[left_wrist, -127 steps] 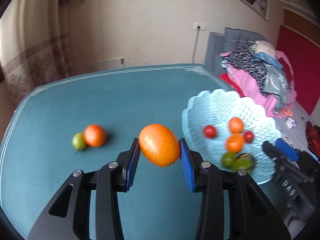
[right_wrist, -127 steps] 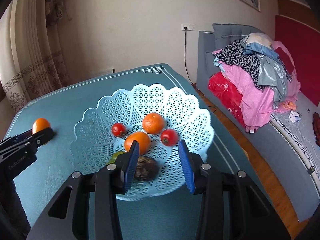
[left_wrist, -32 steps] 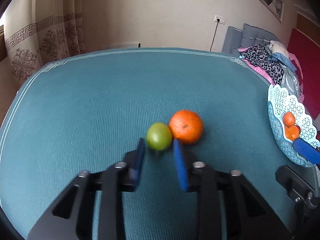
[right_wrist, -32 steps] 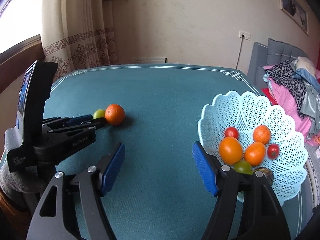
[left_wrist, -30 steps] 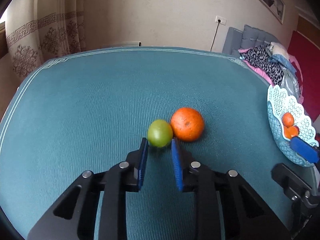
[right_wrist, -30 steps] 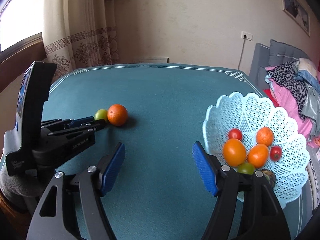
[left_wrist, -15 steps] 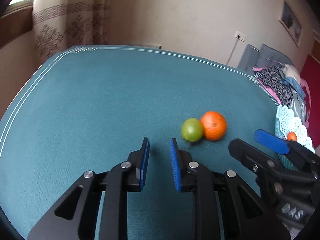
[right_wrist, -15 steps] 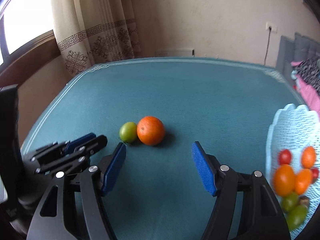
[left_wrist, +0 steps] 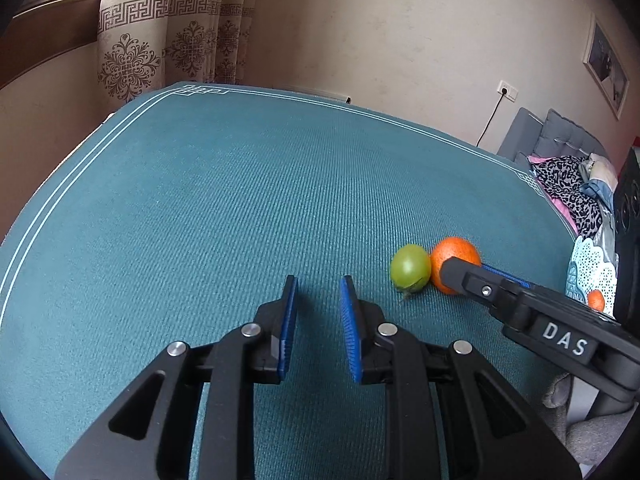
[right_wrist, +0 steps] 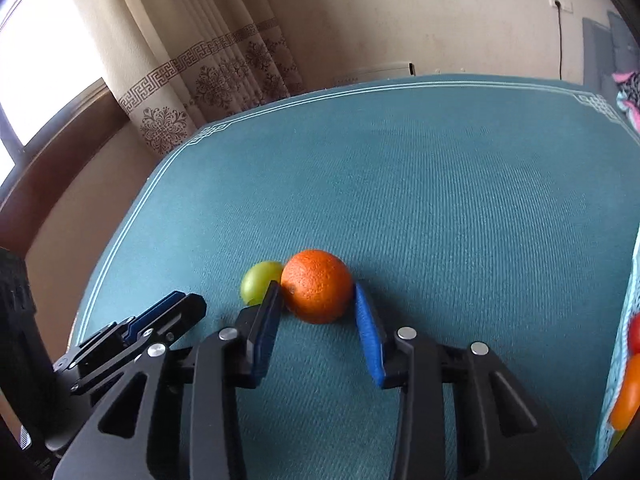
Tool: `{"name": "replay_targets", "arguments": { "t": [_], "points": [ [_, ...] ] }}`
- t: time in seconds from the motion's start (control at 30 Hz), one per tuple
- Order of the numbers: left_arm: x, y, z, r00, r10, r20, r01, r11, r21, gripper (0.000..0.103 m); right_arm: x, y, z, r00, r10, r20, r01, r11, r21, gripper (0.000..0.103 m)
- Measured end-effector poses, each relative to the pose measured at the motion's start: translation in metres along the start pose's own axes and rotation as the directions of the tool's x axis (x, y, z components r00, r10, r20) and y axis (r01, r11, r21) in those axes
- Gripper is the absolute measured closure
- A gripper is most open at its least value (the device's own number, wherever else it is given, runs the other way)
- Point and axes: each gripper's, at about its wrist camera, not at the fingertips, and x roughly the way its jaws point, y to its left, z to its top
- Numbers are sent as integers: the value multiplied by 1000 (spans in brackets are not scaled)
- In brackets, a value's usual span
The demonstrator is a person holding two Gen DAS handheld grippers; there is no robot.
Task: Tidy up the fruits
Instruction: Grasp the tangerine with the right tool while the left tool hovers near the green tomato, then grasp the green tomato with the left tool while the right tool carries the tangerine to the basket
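Note:
An orange [right_wrist: 317, 286] lies on the teal table [right_wrist: 460, 200] with a small green fruit [right_wrist: 258, 282] touching its left side. My right gripper [right_wrist: 316, 300] is open, its fingertips on either side of the orange, low over the table. In the left wrist view the green fruit [left_wrist: 410, 267] and the orange [left_wrist: 456, 258] lie ahead to the right, the right gripper's finger [left_wrist: 520, 300] across the orange. My left gripper [left_wrist: 318, 300] is empty, its jaws a narrow gap apart, left of the fruits.
The light blue lattice basket [left_wrist: 588, 268] with several fruits stands at the table's right edge, also at the right border of the right wrist view [right_wrist: 630, 320]. Curtains [right_wrist: 208, 64] and a wall lie beyond the table's far edge. A sofa with clothes [left_wrist: 568, 176] stands to the right.
My right gripper moved in and down until its fingers straddle the orange. My left gripper drew back to the left, away from the green fruit. The large orange held earlier now lies in the basket.

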Motion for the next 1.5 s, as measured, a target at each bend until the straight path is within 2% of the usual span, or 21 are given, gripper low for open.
{"name": "replay_targets", "arguments": {
  "t": [0.2, 0.37, 0.4, 0.5, 0.6, 0.83, 0.97, 1.07, 1.1, 1.13, 1.5],
  "points": [
    [-1, -8, 1, 1000, -18, 9, 18, 999, 34, 80, -25, -2, -8, 996, -69, 49, 70, 997, -18, 66],
    [-1, -17, 7, 996, -91, -1, 91, 995, 38, 80, -52, -8, -11, 989, -106, 106, 108, 994, -4, 66],
    [-2, -20, 7, 995, -98, 0, 98, 994, 44, 78, -57, -11, -11, 987, -109, 115, 110, 994, -1, 66],
    [-3, -33, 9, 991, -137, -7, 137, 988, 65, 62, -75, -16, -12, 980, -131, 152, 131, 991, 6, 66],
    [-4, -47, 7, 986, -166, -10, 166, 983, 83, 59, -94, -25, -14, 972, -149, 181, 146, 989, 30, 66],
    [8, -81, -3, 980, -188, -60, 195, 968, 155, 58, -131, -42, -24, 953, -185, 242, 172, 982, 73, 66],
    [18, -97, -6, 985, -157, -68, 167, 967, 193, 58, -156, -56, -32, 936, -212, 280, 189, 976, 106, 66],
    [26, -97, -3, 989, -128, -76, 140, 971, 191, 63, -170, -68, -37, 926, -238, 291, 207, 969, 134, 66],
    [28, -96, -3, 989, -122, -83, 135, 973, 186, 73, -174, -73, -40, 923, -247, 294, 213, 966, 146, 66],
    [30, -95, -3, 988, -122, -95, 138, 975, 175, 75, -178, -78, -42, 920, -257, 296, 218, 963, 158, 66],
    [12, -94, -11, 992, -113, -63, 123, 975, 187, 75, -217, -145, -71, 865, -419, 276, 339, 894, 294, 66]
  ]
}}
